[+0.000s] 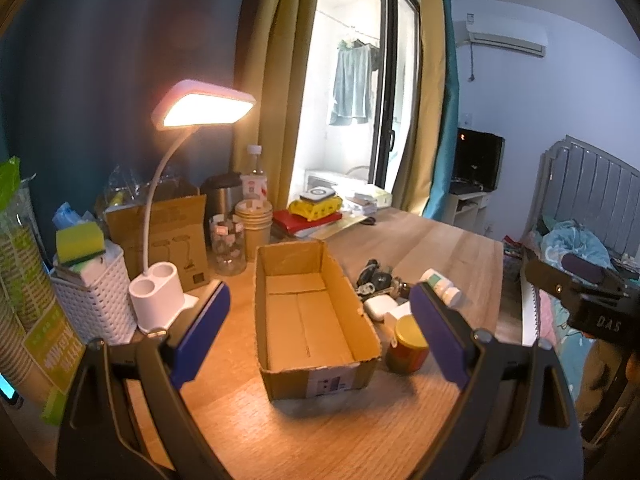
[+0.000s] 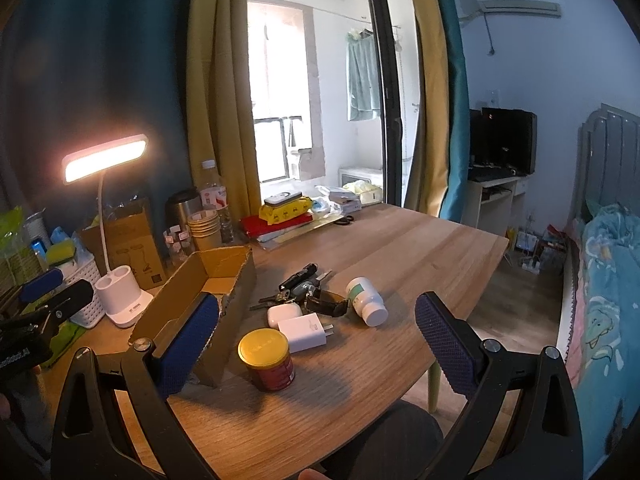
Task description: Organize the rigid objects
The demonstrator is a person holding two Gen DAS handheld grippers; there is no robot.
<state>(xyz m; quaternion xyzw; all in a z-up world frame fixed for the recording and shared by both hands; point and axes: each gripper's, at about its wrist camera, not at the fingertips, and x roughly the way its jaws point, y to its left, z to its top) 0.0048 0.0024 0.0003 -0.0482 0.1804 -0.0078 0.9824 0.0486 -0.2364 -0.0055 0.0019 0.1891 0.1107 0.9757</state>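
Left gripper (image 1: 320, 320): jaws spread wide, nothing between the blue pads (image 1: 202, 334), held level above the table, pointing far. Right gripper (image 2: 318, 344): jaws likewise wide apart, empty, level, to the right of the left one. The two grippers are apart.

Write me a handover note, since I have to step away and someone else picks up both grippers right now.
Left hand-held gripper: open, empty, hovering over the cardboard box.
Right hand-held gripper: open, empty, hovering over the loose items.
Box: on the wooden table, open, nothing inside.
Right of the box: red jar with gold lid, white charger, white earbud case, white pill bottle on its side, keys and small dark items.
Done: nothing packed.
Left: move every loose item into the box.
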